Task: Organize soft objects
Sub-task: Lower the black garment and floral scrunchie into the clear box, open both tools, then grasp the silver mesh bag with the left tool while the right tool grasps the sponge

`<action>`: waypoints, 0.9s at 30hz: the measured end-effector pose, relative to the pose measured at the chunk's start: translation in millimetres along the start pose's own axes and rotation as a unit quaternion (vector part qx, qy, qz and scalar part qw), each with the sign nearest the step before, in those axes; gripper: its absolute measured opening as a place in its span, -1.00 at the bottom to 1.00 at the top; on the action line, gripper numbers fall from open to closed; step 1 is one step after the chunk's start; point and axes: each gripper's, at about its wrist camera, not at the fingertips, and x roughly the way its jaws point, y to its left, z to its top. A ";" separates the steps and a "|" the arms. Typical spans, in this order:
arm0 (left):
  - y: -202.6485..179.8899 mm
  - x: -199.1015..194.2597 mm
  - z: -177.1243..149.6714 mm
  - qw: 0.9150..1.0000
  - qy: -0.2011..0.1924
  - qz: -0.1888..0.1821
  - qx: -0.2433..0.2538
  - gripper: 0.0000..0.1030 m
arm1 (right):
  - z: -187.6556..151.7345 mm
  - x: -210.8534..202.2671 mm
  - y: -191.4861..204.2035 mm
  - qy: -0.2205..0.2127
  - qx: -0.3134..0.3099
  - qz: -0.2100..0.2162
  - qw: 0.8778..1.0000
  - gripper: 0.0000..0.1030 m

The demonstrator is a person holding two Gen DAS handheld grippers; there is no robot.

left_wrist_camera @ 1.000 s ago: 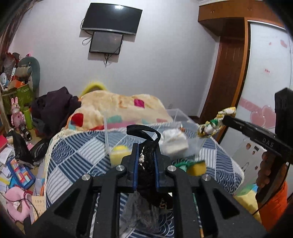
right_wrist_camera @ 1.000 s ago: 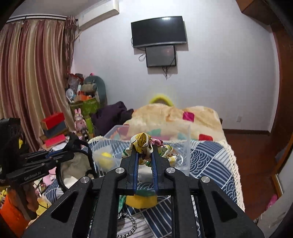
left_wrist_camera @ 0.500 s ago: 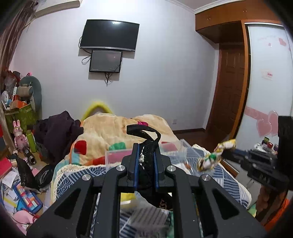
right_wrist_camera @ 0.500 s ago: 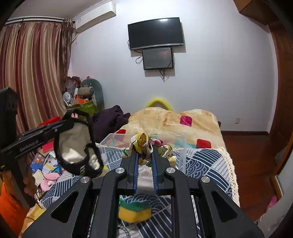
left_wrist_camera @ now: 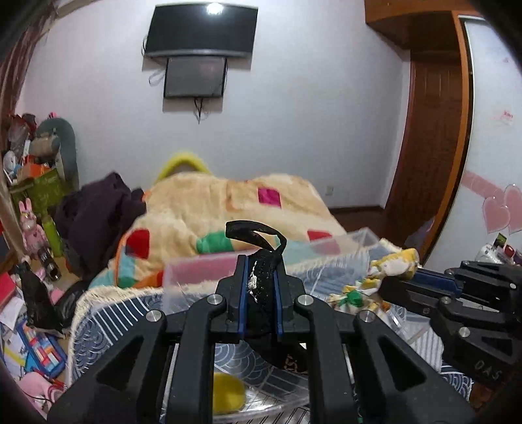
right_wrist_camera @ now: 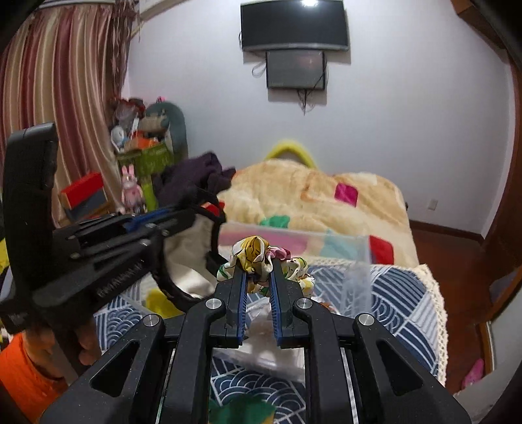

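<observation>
Left gripper [left_wrist_camera: 260,280]: level, above clear bin [left_wrist_camera: 202,274] on bed, fingers clamped on black mask [left_wrist_camera: 261,261]. Right gripper [right_wrist_camera: 257,280]: alongside, pointing over same bin, fingers narrowly parted, floral scrunchie [right_wrist_camera: 261,257] caught at tips.

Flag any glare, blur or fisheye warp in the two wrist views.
Left wrist: ceiling-light glare on the TV; wardrobe door frame bows from fisheye; yellow sponge is soft. Right wrist: same TV glare; left gripper and purple clothes are motion-smeared; floral scrunchie stays sharp.
</observation>
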 end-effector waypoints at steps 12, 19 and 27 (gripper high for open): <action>-8.3 29.1 -22.6 0.996 0.078 0.007 0.041 -0.75 | -14.6 33.9 3.4 0.076 -0.030 -0.014 0.997 -0.77; -6.9 17.8 -24.1 0.995 0.091 -0.006 0.046 -0.25 | -11.4 9.7 -2.5 0.052 -0.022 -0.016 0.998 -0.13; -9.4 -20.4 -18.7 0.996 0.072 -0.024 0.045 0.07 | -5.1 -35.3 -6.1 -0.002 -0.015 -0.014 1.000 0.07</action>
